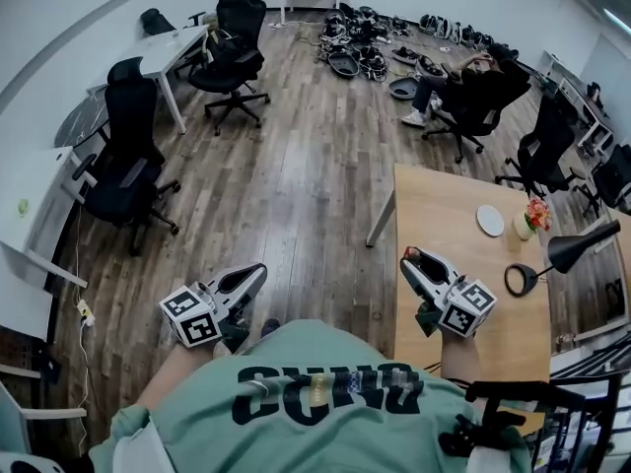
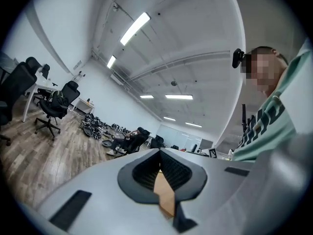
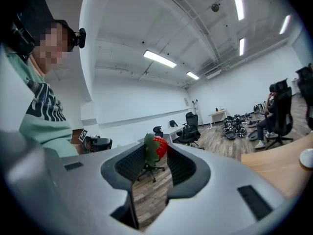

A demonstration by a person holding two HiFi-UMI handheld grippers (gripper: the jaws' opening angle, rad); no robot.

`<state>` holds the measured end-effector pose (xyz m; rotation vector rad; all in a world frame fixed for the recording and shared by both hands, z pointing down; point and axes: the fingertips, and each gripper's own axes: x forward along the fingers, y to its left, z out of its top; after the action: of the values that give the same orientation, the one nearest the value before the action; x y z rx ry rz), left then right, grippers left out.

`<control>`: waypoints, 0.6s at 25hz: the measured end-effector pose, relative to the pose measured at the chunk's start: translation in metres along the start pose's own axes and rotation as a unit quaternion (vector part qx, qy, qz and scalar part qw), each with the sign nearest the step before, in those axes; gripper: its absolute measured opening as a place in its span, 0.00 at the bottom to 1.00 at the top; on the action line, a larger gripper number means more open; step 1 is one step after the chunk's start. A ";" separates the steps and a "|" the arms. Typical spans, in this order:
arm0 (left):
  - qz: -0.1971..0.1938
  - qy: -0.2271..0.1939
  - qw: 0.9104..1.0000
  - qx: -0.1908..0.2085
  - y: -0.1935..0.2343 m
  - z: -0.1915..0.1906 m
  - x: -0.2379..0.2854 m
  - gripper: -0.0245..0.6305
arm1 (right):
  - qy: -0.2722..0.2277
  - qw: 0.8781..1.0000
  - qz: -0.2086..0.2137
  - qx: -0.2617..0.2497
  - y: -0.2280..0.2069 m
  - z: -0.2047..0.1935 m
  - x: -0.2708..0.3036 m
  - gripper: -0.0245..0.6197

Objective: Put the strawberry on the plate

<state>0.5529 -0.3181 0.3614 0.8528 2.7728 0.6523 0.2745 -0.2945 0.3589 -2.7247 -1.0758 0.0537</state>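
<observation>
Right gripper (image 1: 407,256) clamped on strawberry (image 3: 159,147), over table (image 1: 444,215) edge. Plate (image 1: 490,220) on table, well apart from strawberry, just beside flower vase (image 1: 523,227). Left gripper (image 2: 159,152) jaws together.

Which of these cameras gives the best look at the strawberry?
The right gripper view. There the strawberry shows close up, red with green leaves, pinched between the tips of the right claw. In the head view it is too small to make out at that claw's tip. The left gripper view does not show it.
</observation>
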 end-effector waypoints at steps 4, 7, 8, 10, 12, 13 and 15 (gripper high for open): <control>-0.025 -0.010 1.000 0.002 0.069 0.037 -0.013 0.04 | -0.005 1.000 -0.029 -0.006 0.005 0.019 0.069 0.26; -0.045 -0.008 0.999 0.019 0.117 0.079 -0.020 0.04 | -0.007 0.999 -0.044 -0.028 0.011 0.049 0.122 0.26; -0.049 -0.009 0.999 0.022 0.134 0.092 -0.023 0.04 | -0.010 0.998 -0.050 -0.034 0.012 0.058 0.139 0.26; -0.051 -0.011 0.998 0.020 0.167 0.112 -0.030 0.04 | -0.011 0.997 -0.053 -0.046 0.015 0.066 0.171 0.26; -0.053 -0.013 0.998 0.017 0.193 0.123 -0.036 0.04 | -0.006 0.997 -0.054 -0.050 0.018 0.064 0.198 0.26; -0.053 -0.015 0.998 0.016 0.204 0.127 -0.038 0.04 | -0.002 0.997 -0.056 -0.048 0.018 0.063 0.209 0.26; -0.053 -0.021 0.998 0.012 0.222 0.134 -0.039 0.04 | 0.007 0.997 -0.060 -0.044 0.014 0.061 0.229 0.26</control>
<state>0.7326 -0.1280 0.3444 0.7104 2.7703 0.5776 0.4445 -0.1377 0.3060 -2.7253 -1.2635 -0.0322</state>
